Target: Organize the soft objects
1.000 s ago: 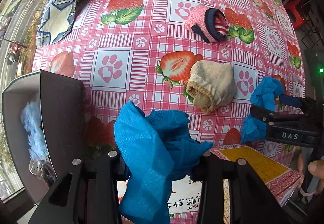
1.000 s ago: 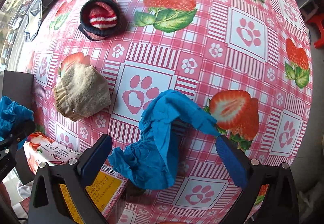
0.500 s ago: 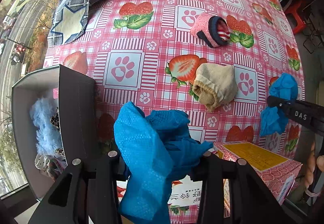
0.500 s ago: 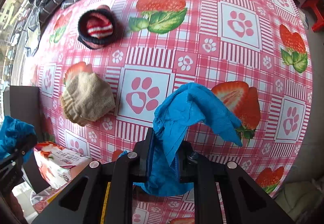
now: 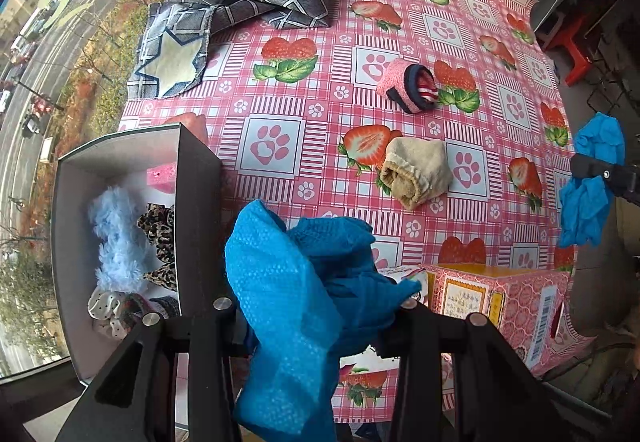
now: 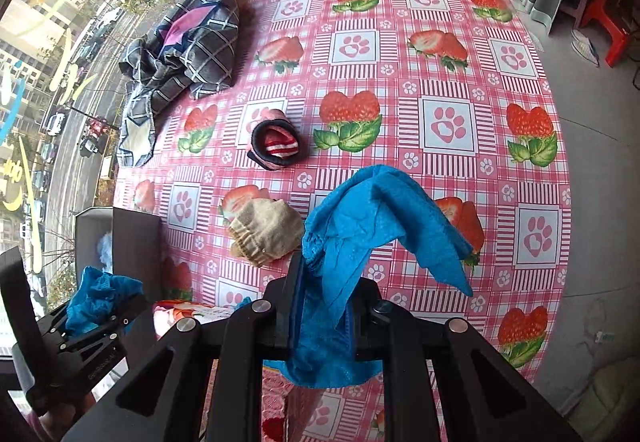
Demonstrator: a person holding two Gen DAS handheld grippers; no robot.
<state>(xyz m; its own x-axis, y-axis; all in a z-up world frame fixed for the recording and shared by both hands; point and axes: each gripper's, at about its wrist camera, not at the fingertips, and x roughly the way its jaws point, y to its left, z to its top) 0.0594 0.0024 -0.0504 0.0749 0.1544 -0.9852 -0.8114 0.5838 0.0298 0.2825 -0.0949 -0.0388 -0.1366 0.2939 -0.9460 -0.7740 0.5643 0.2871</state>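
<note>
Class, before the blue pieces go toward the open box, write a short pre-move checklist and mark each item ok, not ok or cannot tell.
1. Left gripper shut on its blue shoe cover: ok.
2. Right gripper shut on the other blue cover: ok.
3. Both covers lifted off the tablecloth: ok.
4. Open box has spare room beside the fluffy blue item and leopard scrunchie: cannot tell.
5. Beige sock and pink sock roll lie away from the box: ok.
</note>
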